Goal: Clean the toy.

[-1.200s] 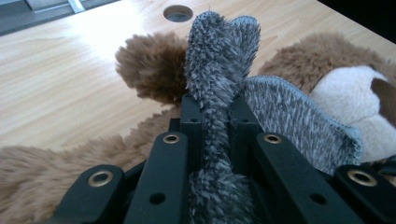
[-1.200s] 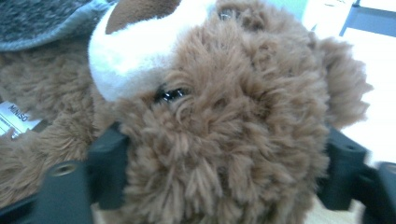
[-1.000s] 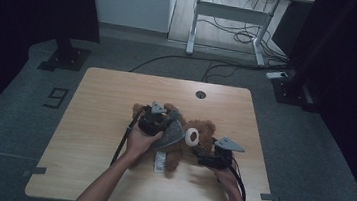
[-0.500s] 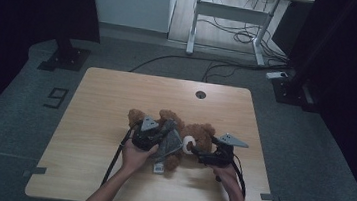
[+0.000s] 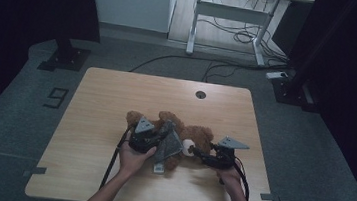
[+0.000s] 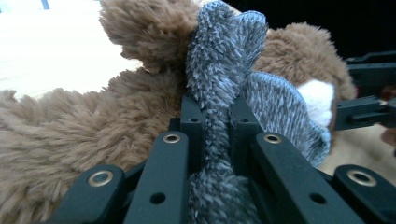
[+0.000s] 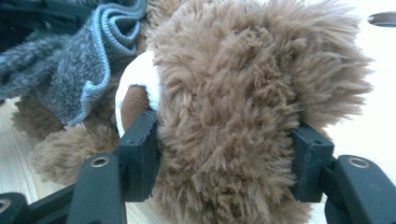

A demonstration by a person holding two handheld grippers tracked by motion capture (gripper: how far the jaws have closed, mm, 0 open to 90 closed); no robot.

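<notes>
Mid-job: left gripper (image 6: 215, 140) clamped on grey garment (image 6: 219, 74), right gripper (image 7: 224, 154) just closing, pads pressing teddy bear's head (image 7: 243, 93); garment bunched on bear, dressing or undressing unclear.

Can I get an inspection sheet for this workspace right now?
Surface: wooden table, round hole near far edge.
Job's things: brown teddy bear lying on it; grey garment bunched over its body.
Clutter: nothing seen.
Grippers: left gripper jaws shut on the garment; right gripper jaws have just been closing, pressing both sides of the bear's head.
Cables: black cable trails from left gripper; floor cables beyond.
Surroundings: white desk frame, dark floor.
</notes>
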